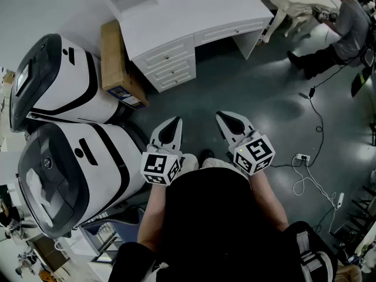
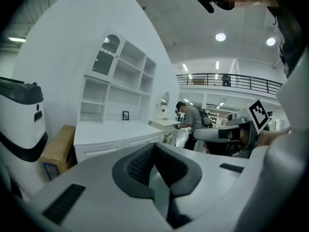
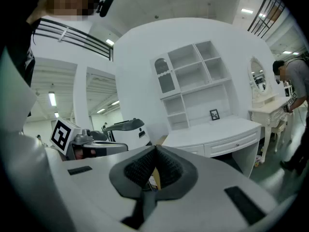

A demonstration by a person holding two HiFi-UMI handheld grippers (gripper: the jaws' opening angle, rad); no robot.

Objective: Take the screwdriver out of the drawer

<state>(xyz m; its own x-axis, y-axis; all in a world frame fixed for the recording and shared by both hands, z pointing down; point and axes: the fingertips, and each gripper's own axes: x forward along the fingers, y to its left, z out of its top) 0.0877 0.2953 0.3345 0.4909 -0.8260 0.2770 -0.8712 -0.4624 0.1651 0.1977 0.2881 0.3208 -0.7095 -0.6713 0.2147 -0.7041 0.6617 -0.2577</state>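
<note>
Head view
- Counter (image 1: 194,10): white, with a curved front, at the top of the view beyond both claws.
- Drawers (image 1: 170,66): white fronts with small knobs, stacked under the counter's left end, all pushed in.
- Screwdriver: shows in no view, so its look cannot be told.
- Left claw (image 1: 175,121): clenched on nothing, over the grey floor (image 1: 264,98), well short of the counter and aimed at it.
- Right claw (image 1: 223,116): clenched and empty, just beside the left claw, equally far from the counter.
- Cardboard box (image 1: 117,63): brown, leaning against the counter's left side.
- Machines (image 1: 64,87): two white-and-black housings left of the box.
- Person (image 1: 346,22): at a second table, well to the right of the counter.

Left gripper view
- Left claw (image 2: 154,146): dark ribbed pads pressed together, with nothing between them.
- Counter (image 2: 116,129): ahead, with a drawer front closed under its top.
- Shelf unit (image 2: 120,81): white, standing on the counter.
- Picture frame (image 2: 125,115): small, upright on the counter top.

Right gripper view
- Right claw (image 3: 155,151): pads shut tight and empty.
- Counter (image 3: 217,129): ahead and to the right, with its drawer fronts closed.
- Marker cube (image 3: 63,134): on the left claw, away from the counter.
</note>
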